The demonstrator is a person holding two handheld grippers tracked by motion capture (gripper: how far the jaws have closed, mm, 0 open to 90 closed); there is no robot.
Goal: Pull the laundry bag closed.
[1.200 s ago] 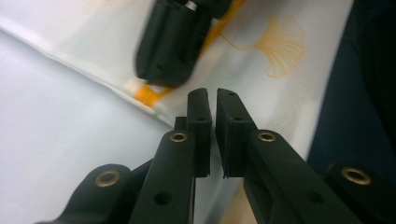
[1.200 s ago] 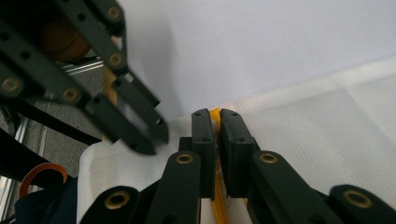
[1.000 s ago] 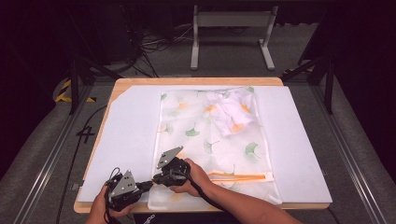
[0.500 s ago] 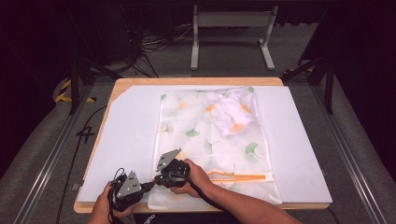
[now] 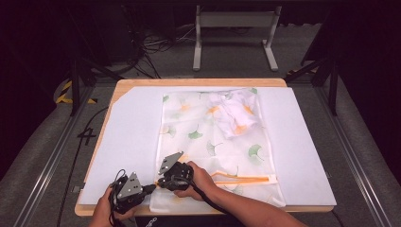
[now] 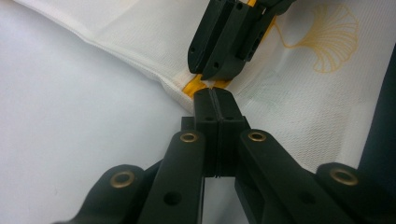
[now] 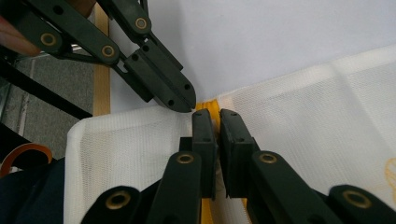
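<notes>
A white mesh bag (image 5: pixel 213 142) printed with green and orange leaves lies flat on the white sheet, with a bundle of white cloth (image 5: pixel 234 111) inside its far end. Its orange zipper (image 5: pixel 246 178) runs along the near edge. At the zipper's left end (image 6: pixel 194 87) my left gripper (image 6: pixel 215 95) is shut on the bag's corner. My right gripper (image 7: pixel 218 116) meets it tip to tip, its jaws closed to a narrow gap over the orange zipper strip (image 7: pixel 208 105). In the high view both grippers, left (image 5: pixel 152 187) and right (image 5: pixel 161 183), sit at the bag's near left corner.
The white sheet (image 5: pixel 127 137) covers a wooden table (image 5: pixel 142 83); its near edge lies just under the person's hands. Dark floor, cables and a metal stand (image 5: pixel 234 28) lie beyond the far edge. Rails (image 5: pixel 52 156) run along both sides.
My left gripper has moved right, up to the bag's near left corner, and now meets the right gripper's tips. The right hand has barely moved.
</notes>
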